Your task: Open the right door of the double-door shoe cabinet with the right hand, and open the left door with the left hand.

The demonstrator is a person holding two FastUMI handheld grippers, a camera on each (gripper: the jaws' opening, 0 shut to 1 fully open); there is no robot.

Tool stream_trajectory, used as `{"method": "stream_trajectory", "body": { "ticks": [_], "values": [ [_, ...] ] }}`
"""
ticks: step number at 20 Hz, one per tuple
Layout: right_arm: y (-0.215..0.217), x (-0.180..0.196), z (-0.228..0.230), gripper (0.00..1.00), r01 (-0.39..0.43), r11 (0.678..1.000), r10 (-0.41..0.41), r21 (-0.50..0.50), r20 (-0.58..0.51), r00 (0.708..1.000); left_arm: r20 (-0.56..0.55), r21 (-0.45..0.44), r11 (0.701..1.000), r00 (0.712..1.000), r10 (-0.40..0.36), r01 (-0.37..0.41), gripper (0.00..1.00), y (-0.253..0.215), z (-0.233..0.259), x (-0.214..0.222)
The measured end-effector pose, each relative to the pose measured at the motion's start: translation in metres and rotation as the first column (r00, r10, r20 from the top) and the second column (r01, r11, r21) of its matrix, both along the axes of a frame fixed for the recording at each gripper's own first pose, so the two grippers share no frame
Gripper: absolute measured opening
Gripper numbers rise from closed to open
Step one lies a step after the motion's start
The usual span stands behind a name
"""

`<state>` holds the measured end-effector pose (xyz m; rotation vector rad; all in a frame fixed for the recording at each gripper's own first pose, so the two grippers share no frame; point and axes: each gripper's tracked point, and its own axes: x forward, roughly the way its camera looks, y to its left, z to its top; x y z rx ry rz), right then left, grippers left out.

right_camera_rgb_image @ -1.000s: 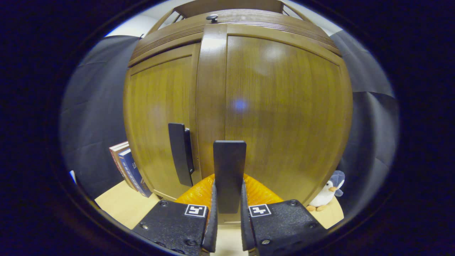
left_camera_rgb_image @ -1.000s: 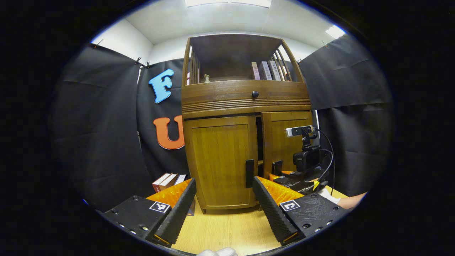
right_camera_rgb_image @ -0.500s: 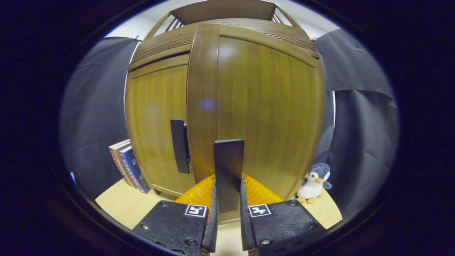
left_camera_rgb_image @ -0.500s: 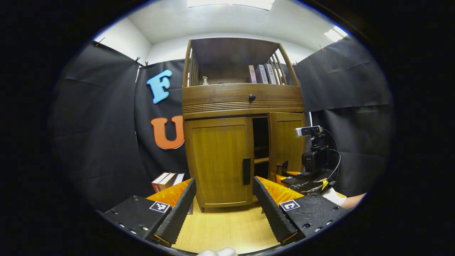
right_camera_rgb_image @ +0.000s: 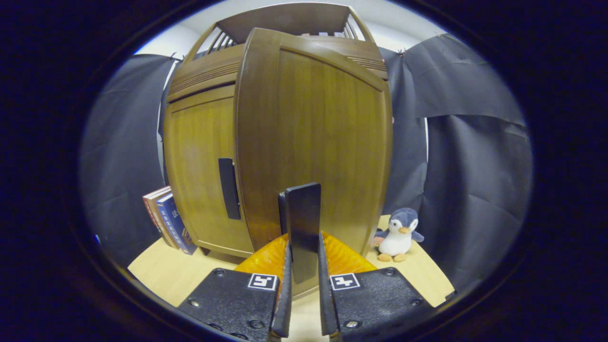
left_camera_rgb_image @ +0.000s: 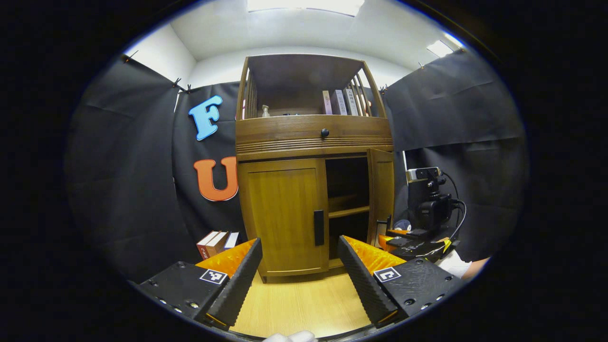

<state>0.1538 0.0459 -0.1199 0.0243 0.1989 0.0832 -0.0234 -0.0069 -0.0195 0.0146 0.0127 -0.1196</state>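
Looking from near to far in the right gripper view, we see the right gripper (right_camera_rgb_image: 302,280) closed on the dark vertical handle of the right door (right_camera_rgb_image: 302,223), with both fingers pressing on its two sides. Behind the handle stands the right door (right_camera_rgb_image: 327,142), and it has swung out clearly more than one second ago, when it was only a little off the cabinet front. In the left gripper view, the left gripper (left_camera_rgb_image: 299,275) hangs wide open above the wooden table (left_camera_rgb_image: 294,308) and holds nothing; its fingers (left_camera_rgb_image: 237,280) frame the left door (left_camera_rgb_image: 285,213), which is closed and apart from them. The left door handle (left_camera_rgb_image: 318,227) is untouched. Farther back, the shoe cabinet (left_camera_rgb_image: 313,133) now shows a dark opening with one shelf (left_camera_rgb_image: 349,211), where earlier we saw only a narrow gap. Beside the cabinet lie some books (left_camera_rgb_image: 216,241), and a penguin toy (right_camera_rgb_image: 398,233) sits on the other side. We judge the first half of the task is almost done; the left door remains for the left gripper, which must come forward to its handle.
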Motion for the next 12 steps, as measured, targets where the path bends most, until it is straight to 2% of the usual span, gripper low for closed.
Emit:
{"method": "stream_trajectory", "body": {
  "ticks": [12],
  "values": [
    [-0.048,-0.031,-0.003,0.19,0.039,0.998,-0.037,0.051,-0.029,0.999,-0.026,-0.01,0.996,0.996,-0.09,0.089,0.96,-0.042,-0.008,0.001]
  ]
}}
